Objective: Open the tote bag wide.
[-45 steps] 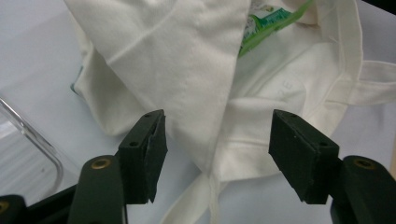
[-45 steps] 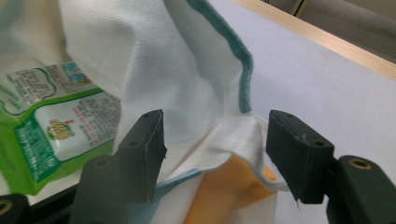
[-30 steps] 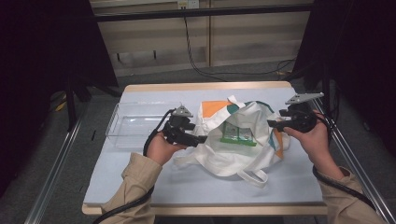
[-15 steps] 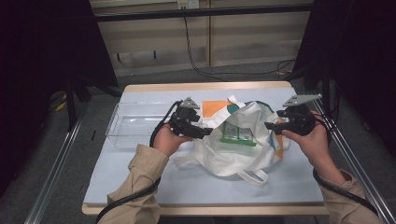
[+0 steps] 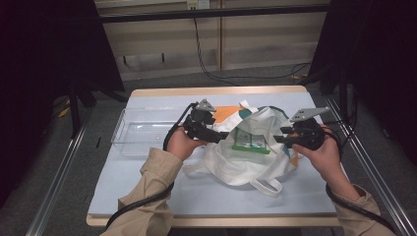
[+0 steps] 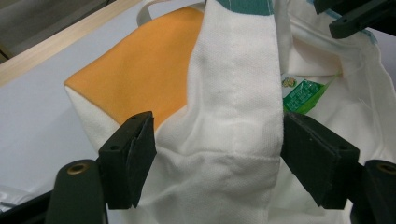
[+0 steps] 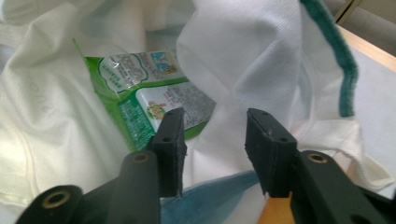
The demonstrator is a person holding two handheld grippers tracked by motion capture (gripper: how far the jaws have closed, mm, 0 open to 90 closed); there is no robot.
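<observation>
— Starting with the biggest, where does the table (image 5: 162, 189) hold things?
— Its middle carries a white cloth bag (image 5: 246, 164), mouth open, a green packet (image 5: 251, 142) inside; a clear tray (image 5: 142, 132) lies just left of it.
— And the grippers?
— The left gripper (image 6: 212, 151) has its jaws apart around the bag's white strap. The right gripper (image 7: 214, 140) has just been closing, jaws still apart over a fold of cloth at the rim.
</observation>
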